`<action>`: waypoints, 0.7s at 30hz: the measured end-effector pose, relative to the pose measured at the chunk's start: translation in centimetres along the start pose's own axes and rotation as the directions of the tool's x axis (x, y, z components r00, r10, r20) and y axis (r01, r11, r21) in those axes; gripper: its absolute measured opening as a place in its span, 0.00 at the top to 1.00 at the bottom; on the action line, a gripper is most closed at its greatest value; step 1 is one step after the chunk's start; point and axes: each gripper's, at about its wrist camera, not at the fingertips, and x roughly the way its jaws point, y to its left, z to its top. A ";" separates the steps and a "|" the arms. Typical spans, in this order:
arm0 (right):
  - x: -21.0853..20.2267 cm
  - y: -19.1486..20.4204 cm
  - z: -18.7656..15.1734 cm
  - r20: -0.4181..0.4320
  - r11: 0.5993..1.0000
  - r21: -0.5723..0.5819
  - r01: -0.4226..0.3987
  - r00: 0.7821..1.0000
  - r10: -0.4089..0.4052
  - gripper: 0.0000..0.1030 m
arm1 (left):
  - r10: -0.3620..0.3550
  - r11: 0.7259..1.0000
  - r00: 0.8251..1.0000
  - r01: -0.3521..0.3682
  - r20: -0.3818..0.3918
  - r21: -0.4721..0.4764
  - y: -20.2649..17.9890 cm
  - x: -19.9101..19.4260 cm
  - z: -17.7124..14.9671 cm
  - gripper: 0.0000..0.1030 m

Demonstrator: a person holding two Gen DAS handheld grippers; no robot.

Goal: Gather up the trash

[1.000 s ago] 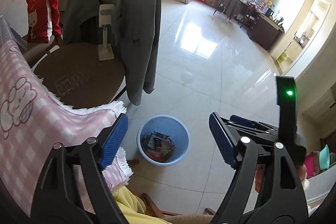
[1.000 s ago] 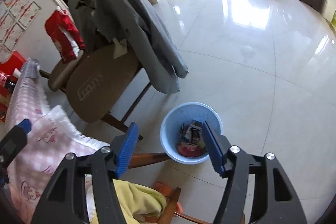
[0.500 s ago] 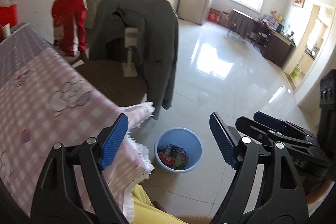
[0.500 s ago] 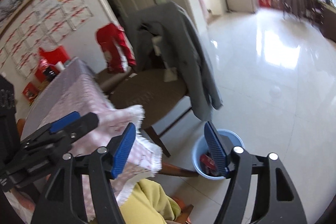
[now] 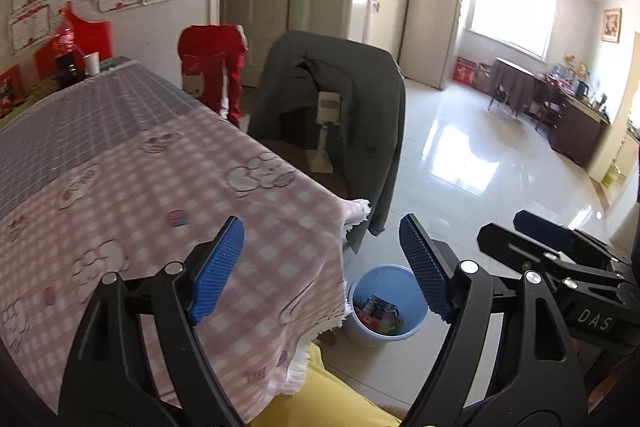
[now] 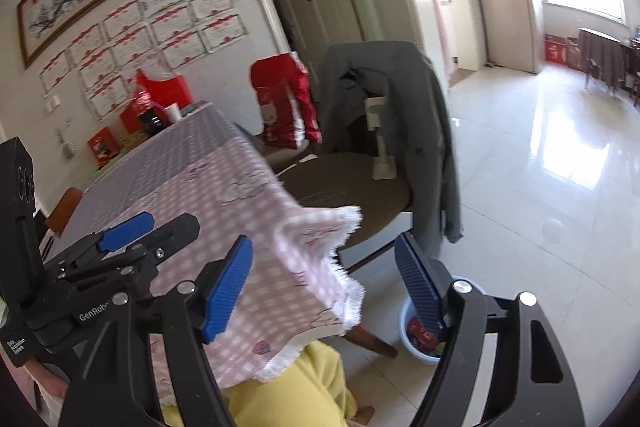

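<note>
trash bin (image 5: 383, 311) now lower beside the tablecloth (image 5: 160, 211), both tools (image 5: 322, 269) (image 6: 326, 285) still wide open, empty

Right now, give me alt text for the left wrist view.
The open left gripper hovers empty over a table with a pink checked cloth. Past the table's corner, a blue bin with trash in it stands on the tiled floor, beside a chair draped with a grey jacket.
</note>
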 end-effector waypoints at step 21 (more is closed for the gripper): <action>-4.8 4.1 -0.8 0.042 0.994 -0.088 -0.066 0.997 0.070 0.24 | 0.088 0.996 0.984 -0.081 0.152 -0.048 0.5 -9.4 -0.8 0.15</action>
